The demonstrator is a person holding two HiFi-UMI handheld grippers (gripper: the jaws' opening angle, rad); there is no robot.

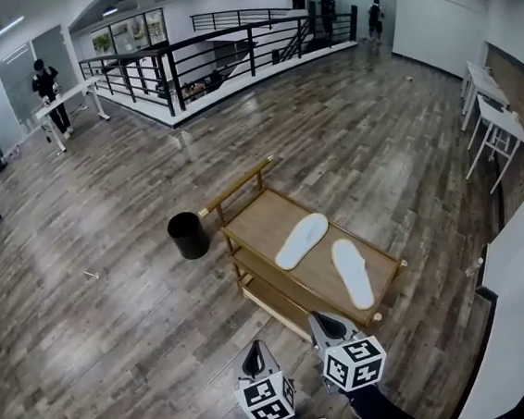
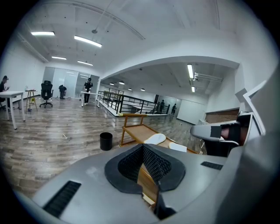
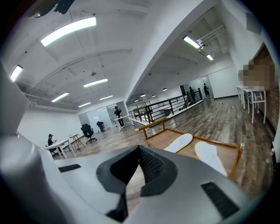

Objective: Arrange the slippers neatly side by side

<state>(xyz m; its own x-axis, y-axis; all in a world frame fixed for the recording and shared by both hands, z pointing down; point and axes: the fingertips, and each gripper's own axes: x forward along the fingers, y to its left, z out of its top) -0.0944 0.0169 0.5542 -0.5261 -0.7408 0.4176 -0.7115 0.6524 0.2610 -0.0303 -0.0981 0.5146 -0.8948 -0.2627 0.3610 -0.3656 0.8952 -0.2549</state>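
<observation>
Hovering with jaws pressed together and empty, the left gripper (image 1: 253, 355) and right gripper (image 1: 323, 324) are facing the white slippers (image 1: 303, 240), which are lying splayed on the wooden cart (image 1: 249, 222) just ahead. They are probably light and floppy, so a pinch at the heel edge suits best.

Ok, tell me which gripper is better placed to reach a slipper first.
Right, likely. In the head view the right gripper sits by the cart, just short of the nearer slipper; the left gripper hangs further back, off its corner. Both are shut.
</observation>
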